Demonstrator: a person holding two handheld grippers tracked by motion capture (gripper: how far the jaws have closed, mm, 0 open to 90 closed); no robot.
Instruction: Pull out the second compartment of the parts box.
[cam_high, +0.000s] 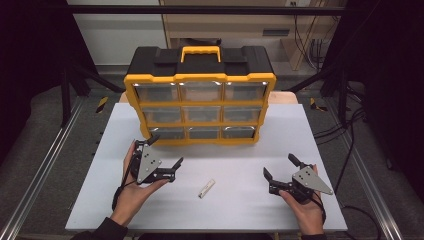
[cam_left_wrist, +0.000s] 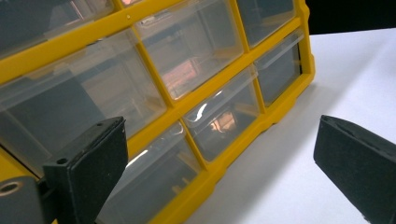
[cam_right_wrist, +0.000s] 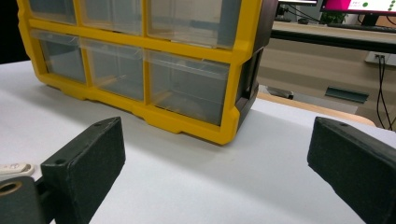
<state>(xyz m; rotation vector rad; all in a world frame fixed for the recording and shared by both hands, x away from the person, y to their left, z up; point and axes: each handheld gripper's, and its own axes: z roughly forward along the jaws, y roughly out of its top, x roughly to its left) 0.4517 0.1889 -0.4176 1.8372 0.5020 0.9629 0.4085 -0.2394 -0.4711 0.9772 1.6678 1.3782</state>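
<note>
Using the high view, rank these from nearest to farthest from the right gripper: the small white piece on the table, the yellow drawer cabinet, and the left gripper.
Measured from the right gripper:
1. Small white piece, lying on the table to its left, between the two grippers.
2. Left gripper, farther left, beyond the white piece.
3. Yellow drawer cabinet, at the table's far side; its bottom right corner comes about as close as the left gripper, so 2 and 3 are hard to separate.

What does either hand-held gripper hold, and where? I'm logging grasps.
Nothing: the left hand-held gripper and right hand-held gripper are both open and empty, above the table.

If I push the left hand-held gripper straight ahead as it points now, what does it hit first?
Most likely the yellow drawer cabinet: the left hand-held gripper, jaws open, faces its lower clear drawers, though depth is uncertain.
</note>
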